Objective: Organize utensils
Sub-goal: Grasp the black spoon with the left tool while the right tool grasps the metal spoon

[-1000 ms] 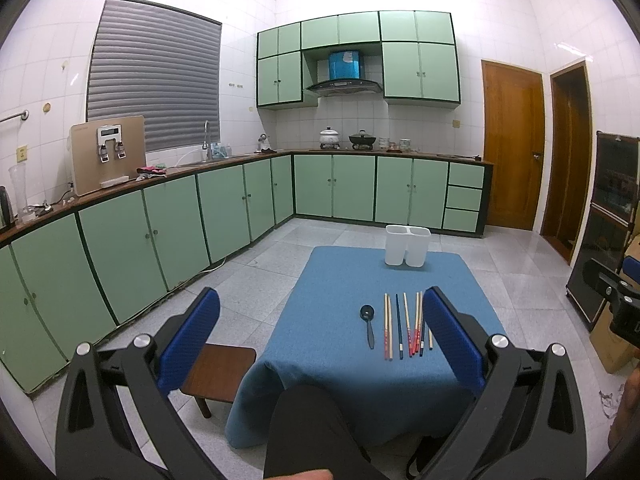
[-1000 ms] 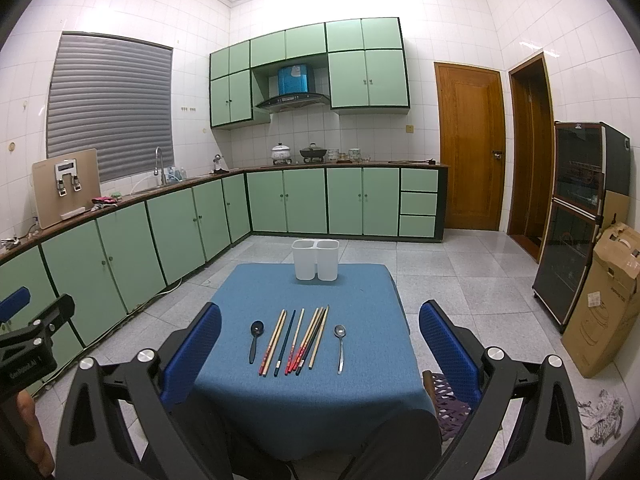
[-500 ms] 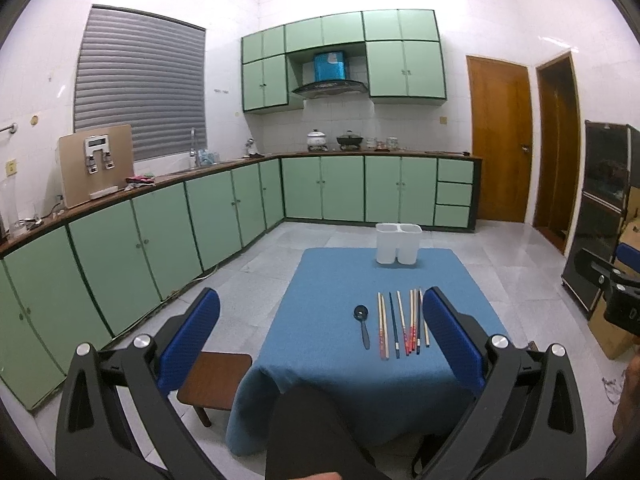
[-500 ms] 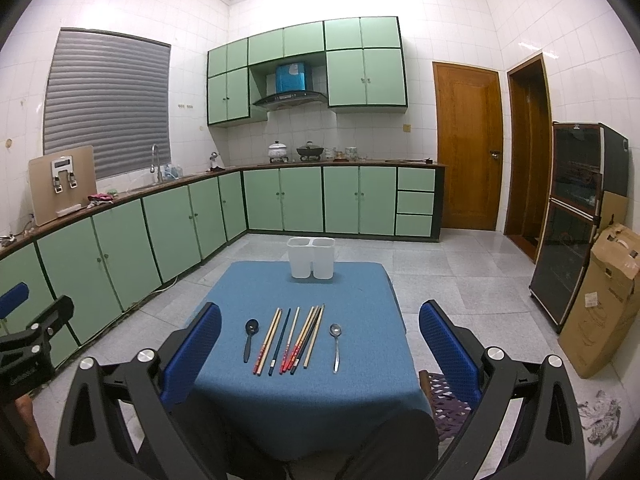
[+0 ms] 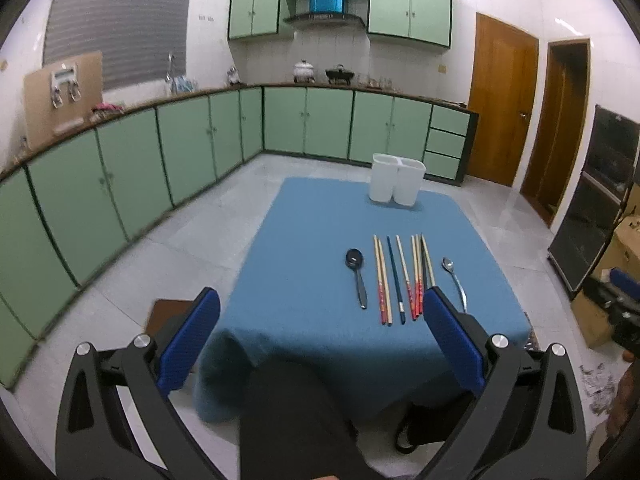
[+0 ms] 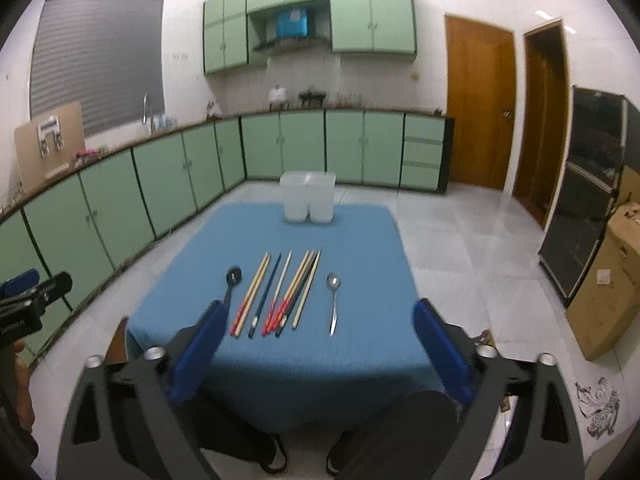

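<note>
On a low table with a blue cloth [image 5: 312, 240] [image 6: 360, 240] lie a black spoon [image 5: 356, 272] [image 6: 232, 280], several chopsticks [image 5: 400, 276] [image 6: 280, 292] side by side, and a silver spoon [image 5: 454, 276] [image 6: 333, 300]. A white two-compartment holder [image 5: 397, 178] [image 6: 308, 197] stands at the far edge. My left gripper [image 5: 320, 324] is open and empty, above the table's near edge. My right gripper [image 6: 318, 334] is open and empty, just short of the utensils' near ends.
Green cabinets [image 5: 160, 152] line the left and back walls. A small wooden stool [image 5: 168, 314] stands left of the table. A dark glass cabinet [image 6: 588, 200] and a cardboard box [image 6: 608, 284] stand to the right. The person's knees [image 5: 288, 400] are below the grippers.
Both grippers have moved forward and tilted down toward the table; the utensils appear larger and closer. Nothing on the table has moved.
</note>
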`<state>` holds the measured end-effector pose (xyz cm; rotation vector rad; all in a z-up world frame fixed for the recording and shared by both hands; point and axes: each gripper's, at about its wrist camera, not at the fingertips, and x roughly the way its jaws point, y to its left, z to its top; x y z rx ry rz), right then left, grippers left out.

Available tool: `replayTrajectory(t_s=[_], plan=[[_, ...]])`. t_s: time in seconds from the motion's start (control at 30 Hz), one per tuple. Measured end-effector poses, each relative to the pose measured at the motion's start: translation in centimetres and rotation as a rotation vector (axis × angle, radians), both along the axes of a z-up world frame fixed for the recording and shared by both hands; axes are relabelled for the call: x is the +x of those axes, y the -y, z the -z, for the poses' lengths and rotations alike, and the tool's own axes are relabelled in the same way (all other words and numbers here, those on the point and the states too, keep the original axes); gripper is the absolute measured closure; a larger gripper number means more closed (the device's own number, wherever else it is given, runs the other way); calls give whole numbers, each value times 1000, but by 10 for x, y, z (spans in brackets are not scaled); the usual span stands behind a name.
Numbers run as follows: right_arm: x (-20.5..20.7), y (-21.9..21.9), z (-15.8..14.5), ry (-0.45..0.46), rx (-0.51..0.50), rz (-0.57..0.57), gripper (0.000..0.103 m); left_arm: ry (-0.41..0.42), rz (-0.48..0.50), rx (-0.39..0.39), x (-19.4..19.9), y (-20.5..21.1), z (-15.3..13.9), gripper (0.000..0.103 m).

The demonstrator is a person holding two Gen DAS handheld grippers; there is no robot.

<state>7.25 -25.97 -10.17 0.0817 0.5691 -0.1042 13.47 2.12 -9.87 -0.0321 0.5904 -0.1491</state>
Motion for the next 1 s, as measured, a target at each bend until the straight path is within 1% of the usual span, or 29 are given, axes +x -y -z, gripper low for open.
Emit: replayTrajectory(t_s=[0.03, 0.1, 0.2, 0.33, 0.5, 0.6, 0.73, 0.8, 0.83, 1.0], plan=[[7, 1, 4, -12, 2, -4, 22, -12, 25, -34, 11, -1, 9, 5], [26, 4, 19, -44, 16, -17, 30, -34, 23, -51, 27, 5, 21, 5], [51, 10, 40, -87, 44, -24, 37, -15, -4, -76, 48, 8, 41, 5], [75, 16, 66, -111, 77, -26, 38, -88, -12, -24, 83, 24, 65, 5], [102, 20, 92, -132, 90, -25, 42, -152, 20, 9, 114, 41, 89, 5], [116, 25, 109, -145, 91, -9, 42, -174, 38, 17, 128, 48, 107, 5], [133, 30, 137, -189, 106, -1, 42, -192, 76, 26, 143, 60, 130, 5], [142, 31, 149, -211, 114, -5, 47, -211, 85, 52, 150, 69, 141, 5], [143, 32, 151, -218, 114, -7, 48, -226, 90, 71, 156, 73, 149, 5], [155, 32, 169, -250, 127, -8, 63, -260, 90, 86, 170, 76, 172, 5]])
